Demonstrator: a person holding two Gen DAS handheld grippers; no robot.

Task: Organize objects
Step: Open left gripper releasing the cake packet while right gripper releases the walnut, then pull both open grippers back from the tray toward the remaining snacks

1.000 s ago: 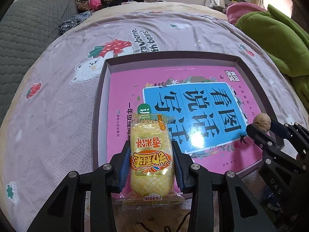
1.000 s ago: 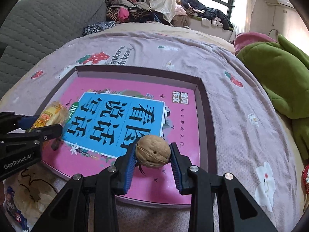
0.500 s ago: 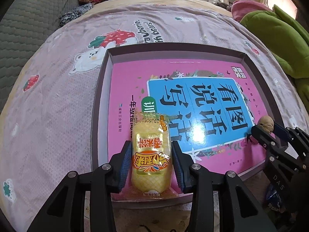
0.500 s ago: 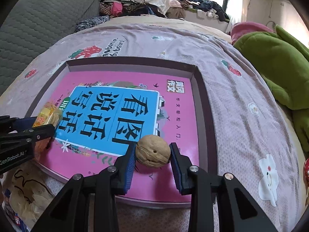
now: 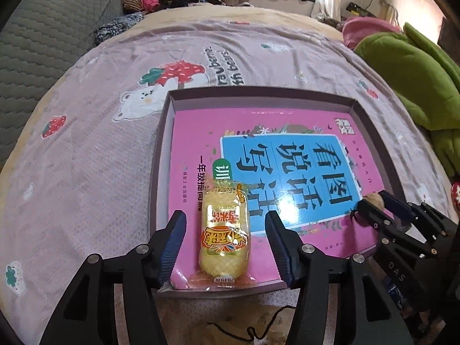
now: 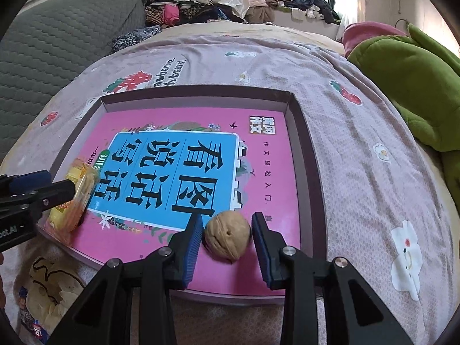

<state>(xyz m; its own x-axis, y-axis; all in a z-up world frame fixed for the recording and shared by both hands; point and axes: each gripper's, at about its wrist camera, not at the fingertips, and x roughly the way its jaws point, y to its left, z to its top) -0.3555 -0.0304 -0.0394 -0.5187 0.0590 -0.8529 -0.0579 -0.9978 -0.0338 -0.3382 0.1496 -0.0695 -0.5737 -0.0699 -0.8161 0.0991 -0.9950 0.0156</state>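
The left gripper (image 5: 225,241) is sitting over the near left corner of the shallow box (image 5: 260,95), and its jaws have just been opening, so they're standing spread now with clear gaps on both sides of the yellow snack packet (image 5: 224,235). The packet is lying flat between them on the pink book (image 5: 201,132) that's filling the box, its near end just poking over the box's near rim.

Over at the near right, the right gripper (image 6: 225,237) is framing the walnut (image 6: 227,237). The walnut is resting on the pink cover; the left blue pad looks like it's touching or nearly touching the shell, and there's a thin gap at the right pad, so it isn't being squeezed.

The box itself is lying on a mauve bedsheet (image 5: 100,172) with bears and strawberries on it, with a green plush thing (image 6: 408,77) slumping off to the far right.
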